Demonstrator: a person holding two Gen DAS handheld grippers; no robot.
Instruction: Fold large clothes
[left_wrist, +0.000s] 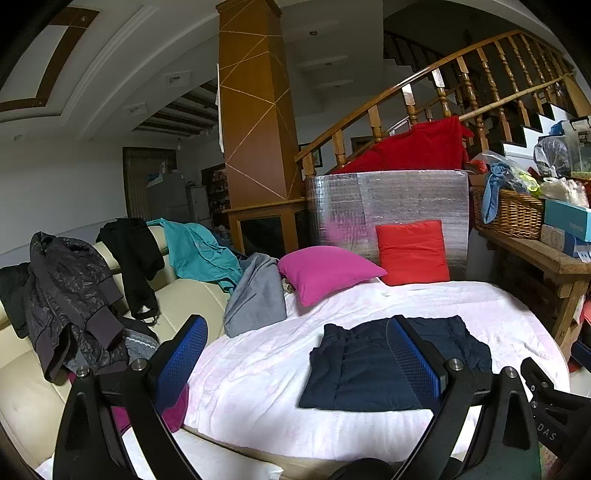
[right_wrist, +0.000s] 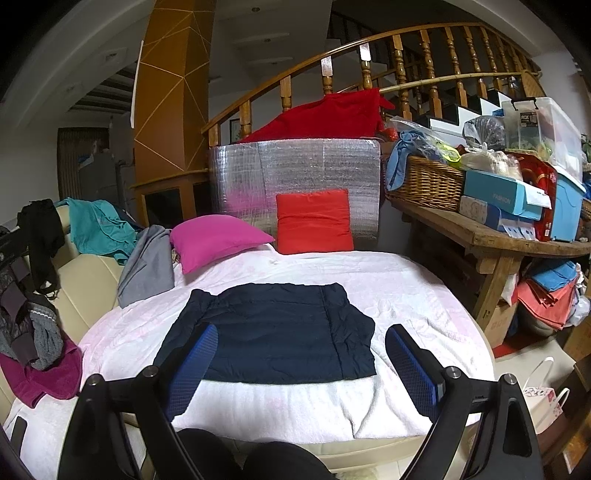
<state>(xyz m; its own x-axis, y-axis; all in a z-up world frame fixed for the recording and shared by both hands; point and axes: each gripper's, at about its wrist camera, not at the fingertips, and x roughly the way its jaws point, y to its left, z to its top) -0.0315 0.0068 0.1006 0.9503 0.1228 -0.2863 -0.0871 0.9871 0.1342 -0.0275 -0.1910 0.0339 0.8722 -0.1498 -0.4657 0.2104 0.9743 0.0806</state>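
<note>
White bedding (right_wrist: 369, 280) carries a folded navy garment (right_wrist: 273, 332); left gripper (left_wrist: 295, 365) and right gripper (right_wrist: 303, 373) gape wide, empty.

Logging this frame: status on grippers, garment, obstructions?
Left hand-held gripper open, empty. Right hand-held gripper open, empty. Navy jacket lies folded flat on the white blanket, untouched. Nothing in the way.

Both wrist cameras look forward between their own spread jaws, from low at the near edge of the bed (right_wrist: 406, 280), toward the stair railing (left_wrist: 424, 85). The left view sits further left, so the folded navy garment (left_wrist: 369, 369) lies beyond its right jaw; the right view has the garment (right_wrist: 273, 325) centred just ahead. Both share the bed, the pink pillow (right_wrist: 214, 240) and the red cushion (left_wrist: 412, 251).
</note>
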